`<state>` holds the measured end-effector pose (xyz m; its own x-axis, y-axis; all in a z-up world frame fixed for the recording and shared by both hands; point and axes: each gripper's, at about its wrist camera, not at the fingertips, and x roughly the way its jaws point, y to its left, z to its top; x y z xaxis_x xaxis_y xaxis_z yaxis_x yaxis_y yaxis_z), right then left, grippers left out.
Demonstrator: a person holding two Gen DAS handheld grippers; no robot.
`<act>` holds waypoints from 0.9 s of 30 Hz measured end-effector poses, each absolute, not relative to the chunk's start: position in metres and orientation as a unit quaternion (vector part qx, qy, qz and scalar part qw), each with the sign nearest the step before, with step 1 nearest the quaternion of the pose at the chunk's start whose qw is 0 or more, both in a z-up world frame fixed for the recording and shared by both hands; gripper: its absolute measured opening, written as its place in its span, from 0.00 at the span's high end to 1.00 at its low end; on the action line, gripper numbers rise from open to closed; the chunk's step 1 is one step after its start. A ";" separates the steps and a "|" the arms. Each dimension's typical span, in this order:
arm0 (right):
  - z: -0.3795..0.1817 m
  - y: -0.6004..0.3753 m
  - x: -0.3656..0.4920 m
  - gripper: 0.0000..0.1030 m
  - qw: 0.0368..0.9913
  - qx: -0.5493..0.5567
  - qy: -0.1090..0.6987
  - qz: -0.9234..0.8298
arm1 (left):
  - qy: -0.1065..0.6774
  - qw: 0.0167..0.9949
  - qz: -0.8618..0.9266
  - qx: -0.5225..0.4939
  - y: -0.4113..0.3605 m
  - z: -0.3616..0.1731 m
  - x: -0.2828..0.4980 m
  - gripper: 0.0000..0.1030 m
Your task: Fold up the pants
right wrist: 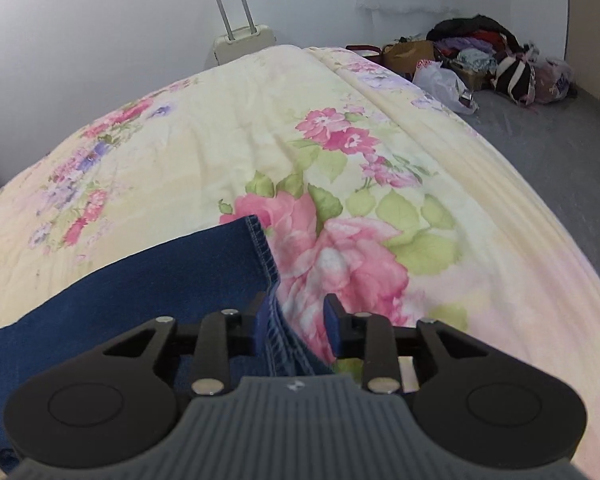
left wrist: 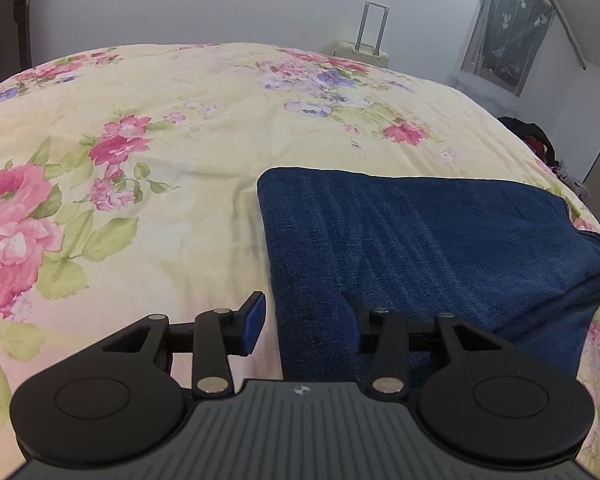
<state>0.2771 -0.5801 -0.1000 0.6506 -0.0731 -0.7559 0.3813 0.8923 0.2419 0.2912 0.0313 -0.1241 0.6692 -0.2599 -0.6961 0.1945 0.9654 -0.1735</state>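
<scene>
The left tool (left wrist: 302, 322) stands wide, holding nothing, its pads straddling the left edge of the folded pants (left wrist: 420, 248): one pad over the bedspread (left wrist: 160, 216), the other over denim. The right tool (right wrist: 296, 322) is also parted, astride the stitched hem edge of the pants (right wrist: 140, 280), with denim lying between its pads; whether a pad touches the cloth cannot be told. The pants lie flat on the bed, near its close side. In the left view their far edge runs straight and the right end rises in a thick fold; beyond and to the left the floral bedspread stretches bare. The right view alone shows the hem corner (right wrist: 254, 224), more open bedspread beyond it, the bed's right edge dropping to grey floor (right wrist: 540, 152), and a heap of bags and clothes (right wrist: 480, 60) by the far wall. Both views show a pale suitcase (right wrist: 244, 42) past the bed's far end; only the left shows a hanging cloth (left wrist: 508, 36) on the wall.
</scene>
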 end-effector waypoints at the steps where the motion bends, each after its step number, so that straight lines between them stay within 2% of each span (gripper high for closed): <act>1: -0.103 -0.583 0.265 0.60 0.882 0.225 0.394 -0.126 | 0.389 0.911 -0.125 -0.047 0.032 -0.124 0.289 0.52; 7: -0.150 -0.601 0.226 0.58 0.818 0.424 0.369 -0.123 | 0.416 0.900 -0.110 -0.064 0.032 -0.140 0.291 0.52; 9: -0.153 -0.601 0.228 0.67 0.813 0.451 0.350 -0.116 | 0.423 0.896 -0.109 -0.078 0.035 -0.146 0.293 0.52; 11: -0.143 -0.596 0.239 0.88 0.829 0.415 0.356 -0.119 | 0.425 0.895 -0.109 -0.086 0.038 -0.149 0.294 0.51; 12: -0.136 -0.592 0.245 0.89 0.839 0.394 0.357 -0.119 | 0.425 0.894 -0.109 -0.087 0.038 -0.149 0.294 0.51; 16: -0.107 -0.572 0.252 0.92 0.885 0.302 0.336 -0.114 | 0.433 0.891 -0.110 -0.083 0.037 -0.152 0.296 0.49; 19: -0.140 -0.575 0.259 0.92 0.856 0.295 0.397 -0.151 | 0.451 0.884 -0.104 -0.071 0.037 -0.151 0.296 0.48; 22: -0.162 -0.575 0.249 0.92 0.848 0.298 0.406 -0.163 | 0.476 0.873 -0.088 -0.063 0.041 -0.147 0.294 0.48; 27: -0.142 -0.552 0.239 0.88 0.860 0.227 0.413 -0.194 | 0.498 0.865 -0.061 -0.029 0.049 -0.138 0.276 0.58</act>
